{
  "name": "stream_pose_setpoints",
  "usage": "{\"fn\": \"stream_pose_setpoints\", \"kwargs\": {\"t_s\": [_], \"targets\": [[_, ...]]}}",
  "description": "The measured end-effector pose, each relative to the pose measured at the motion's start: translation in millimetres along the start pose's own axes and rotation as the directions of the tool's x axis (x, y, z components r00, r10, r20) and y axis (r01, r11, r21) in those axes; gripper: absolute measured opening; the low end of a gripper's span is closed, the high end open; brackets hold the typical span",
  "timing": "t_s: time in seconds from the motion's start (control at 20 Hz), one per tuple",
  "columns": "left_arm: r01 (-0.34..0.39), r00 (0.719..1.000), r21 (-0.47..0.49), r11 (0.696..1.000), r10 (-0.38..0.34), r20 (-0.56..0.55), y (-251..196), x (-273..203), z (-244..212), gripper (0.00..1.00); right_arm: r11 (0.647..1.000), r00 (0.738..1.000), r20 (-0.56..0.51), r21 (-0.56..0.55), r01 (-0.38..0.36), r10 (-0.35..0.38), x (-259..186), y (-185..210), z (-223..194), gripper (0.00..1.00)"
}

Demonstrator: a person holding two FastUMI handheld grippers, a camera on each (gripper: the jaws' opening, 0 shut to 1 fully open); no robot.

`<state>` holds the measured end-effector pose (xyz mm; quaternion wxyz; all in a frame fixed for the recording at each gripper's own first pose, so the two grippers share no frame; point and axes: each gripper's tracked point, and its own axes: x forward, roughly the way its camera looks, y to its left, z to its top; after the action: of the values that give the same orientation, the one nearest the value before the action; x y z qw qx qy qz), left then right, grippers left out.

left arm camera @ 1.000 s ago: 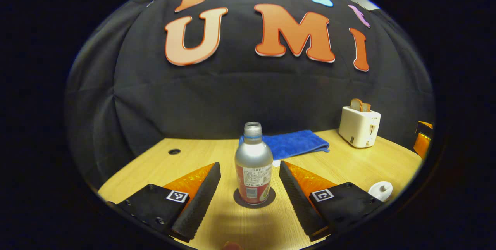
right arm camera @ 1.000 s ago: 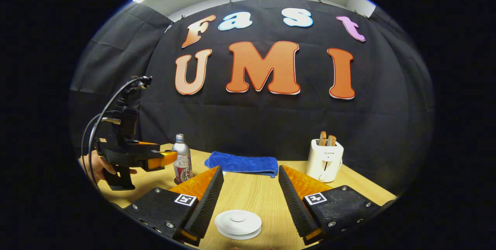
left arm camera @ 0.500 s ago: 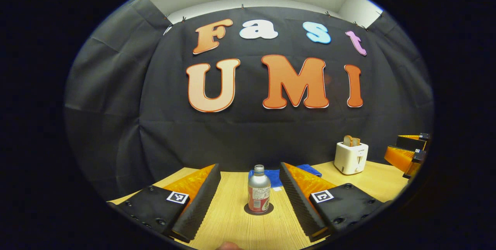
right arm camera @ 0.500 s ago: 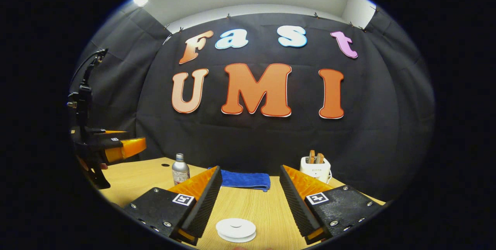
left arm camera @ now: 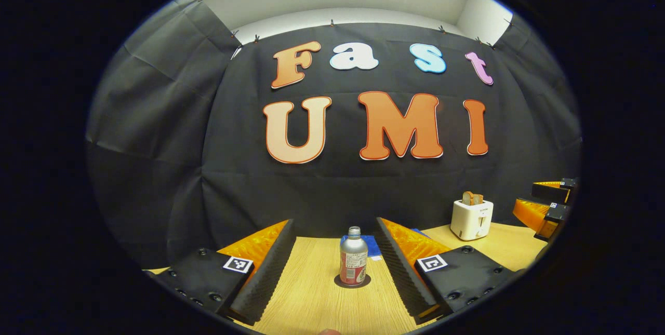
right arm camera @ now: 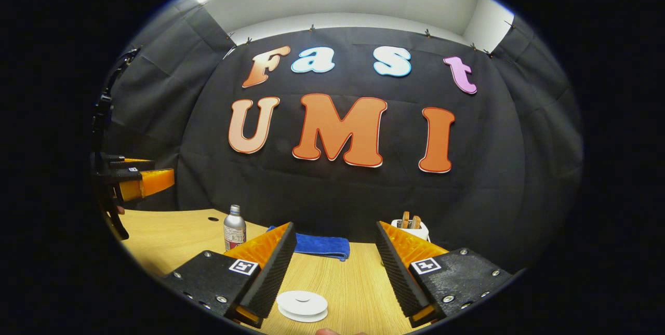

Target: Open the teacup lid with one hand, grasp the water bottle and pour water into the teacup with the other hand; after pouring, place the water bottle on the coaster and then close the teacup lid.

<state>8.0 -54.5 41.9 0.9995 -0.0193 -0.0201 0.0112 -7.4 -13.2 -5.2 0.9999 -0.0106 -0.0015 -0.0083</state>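
The silver water bottle [left arm camera: 353, 257], red-labelled and without a cap, stands upright on a dark round coaster [left arm camera: 353, 281]. My left gripper [left arm camera: 334, 225] is open, well back from the bottle and touching nothing. The bottle [right arm camera: 234, 228] also stands far left in the right gripper view. Low between the open fingers of my right gripper [right arm camera: 336, 228] sits the white teacup lid [right arm camera: 302, 304] with its knob up; the cup under it is hidden. Each gripper shows at the edge of the other's view: left gripper [right arm camera: 132, 183], right gripper [left arm camera: 545, 209].
A folded blue towel [right arm camera: 318, 244] lies at the back of the wooden table [right arm camera: 171, 231]. A white toaster [left arm camera: 471, 219] with toast in its slots stands at the back right. The black cloth wall closes off the table's far side.
Both grippers have drawn back and risen from the table, so bottle and lid look smaller. The bottle stays on the coaster and the lid has not moved.
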Motion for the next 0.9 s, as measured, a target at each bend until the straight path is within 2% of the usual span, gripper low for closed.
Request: {"fn": "stream_pose_setpoints", "kwargs": {"t_s": [0.2,0.25,0.3,0.55,0.6,0.65,0.7,0.75,0.85,0.9], "targets": [[-0.011,1.0,0.002,1.0,0.011,-0.013,1.5,0.5,-10.7,0.99,1.0,1.0,-0.015,0.014,0.005,-0.005,5.2,-2.8,-7.2,0.93],[-0.012,1.0,0.002,1.0,0.012,-0.017,1.8,1.6,-12.1,0.96,1.0,1.0,-0.02,0.017,0.003,-0.002,5.3,-2.3,-8.2,0.93],[-0.011,1.0,0.002,1.0,0.011,-0.018,1.4,2.3,-13.5,0.99,1.0,1.0,-0.02,0.018,0.0,0.0,5.5,-2.1,-8.1,0.93],[-0.013,1.0,0.005,1.0,0.013,-0.025,2.4,8.1,-18.6,0.99,1.0,1.0,-0.022,0.015,-0.001,0.001,8.3,-2.2,-9.6,0.93],[-0.014,1.0,0.007,1.0,0.014,-0.026,3.7,9.1,-19.7,0.96,1.0,1.0,-0.026,0.014,-0.001,0.001,8.6,-3.2,-10.7,0.93],[-0.017,1.0,0.01,1.0,0.017,-0.025,5.5,9.3,-19.4,0.99,1.0,1.0,-0.026,0.013,0.001,0.0,8.2,-4.1,-10.9,0.93],[-0.02,1.0,0.014,1.0,0.021,-0.023,6.2,11.7,-19.3,0.96,1.0,1.0,-0.029,0.011,0.003,-0.003,8.6,-5.2,-11.7,0.93],[-0.022,1.0,0.02,1.0,0.023,-0.021,7.1,12.6,-19.0,0.99,1.0,1.0,-0.03,0.011,0.004,-0.004,8.4,-5.9,-12.0,0.93],[-0.022,1.0,0.027,0.999,0.022,-0.017,6.8,13.9,-16.7,0.96,1.0,0.999,-0.033,0.015,0.005,-0.004,8.9,-6.8,-11.5,0.93],[-0.019,1.0,0.028,0.999,0.019,-0.013,6.4,14.4,-16.3,0.99,1.0,0.999,-0.032,0.019,0.004,-0.004,9.4,-7.3,-11.8,0.93]]}}
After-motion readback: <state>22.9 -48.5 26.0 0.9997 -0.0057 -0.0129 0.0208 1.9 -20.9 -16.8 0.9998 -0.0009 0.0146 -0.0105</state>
